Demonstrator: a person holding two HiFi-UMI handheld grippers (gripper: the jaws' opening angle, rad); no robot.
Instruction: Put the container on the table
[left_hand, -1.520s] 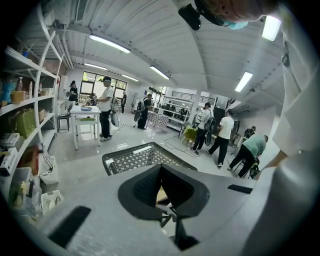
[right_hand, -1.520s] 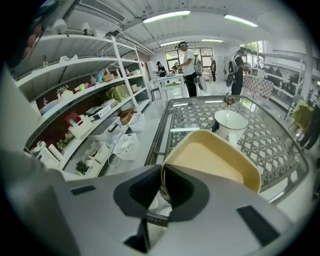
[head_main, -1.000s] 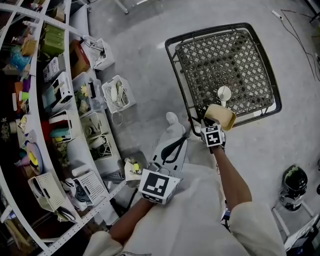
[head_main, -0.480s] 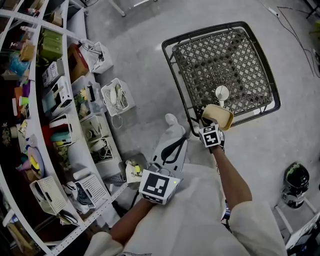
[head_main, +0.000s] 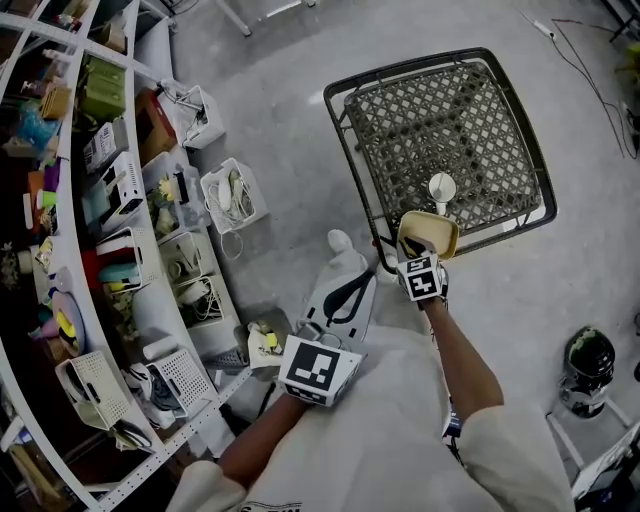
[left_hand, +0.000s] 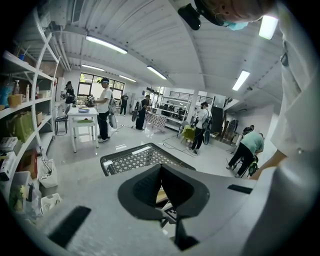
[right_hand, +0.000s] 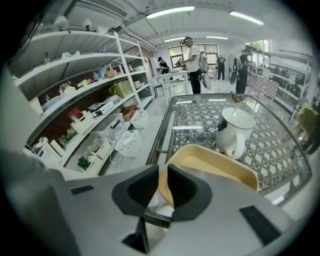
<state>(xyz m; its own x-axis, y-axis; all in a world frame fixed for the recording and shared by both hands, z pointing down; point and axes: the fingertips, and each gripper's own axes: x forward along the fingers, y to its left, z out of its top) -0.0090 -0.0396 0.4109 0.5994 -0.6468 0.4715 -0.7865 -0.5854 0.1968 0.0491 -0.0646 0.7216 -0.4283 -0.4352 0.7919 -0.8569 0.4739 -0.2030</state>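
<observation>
A shallow yellow container (head_main: 430, 230) is over the near edge of the dark lattice-top table (head_main: 450, 110). My right gripper (head_main: 412, 252) is shut on its near rim. In the right gripper view the container (right_hand: 220, 167) sticks out past the jaws of the right gripper (right_hand: 163, 175), over the table (right_hand: 195, 117). I cannot tell whether it touches the tabletop. A white mug (head_main: 441, 189) stands on the table just beyond it, and the mug (right_hand: 234, 131) shows close behind the container. My left gripper (head_main: 355, 285) is held low by my body, shut on nothing; the left gripper (left_hand: 161, 167) points towards the table (left_hand: 135, 156).
White shelving (head_main: 70, 230) packed with boxes and bins curves along the left. White baskets (head_main: 235, 190) sit on the floor beside it. A dark rounded object (head_main: 585, 365) stands at the lower right. Several people and a white table (left_hand: 82, 116) are far off in the room.
My right gripper has shifted the container slightly left along the table's near edge. The left gripper has stayed where it was.
</observation>
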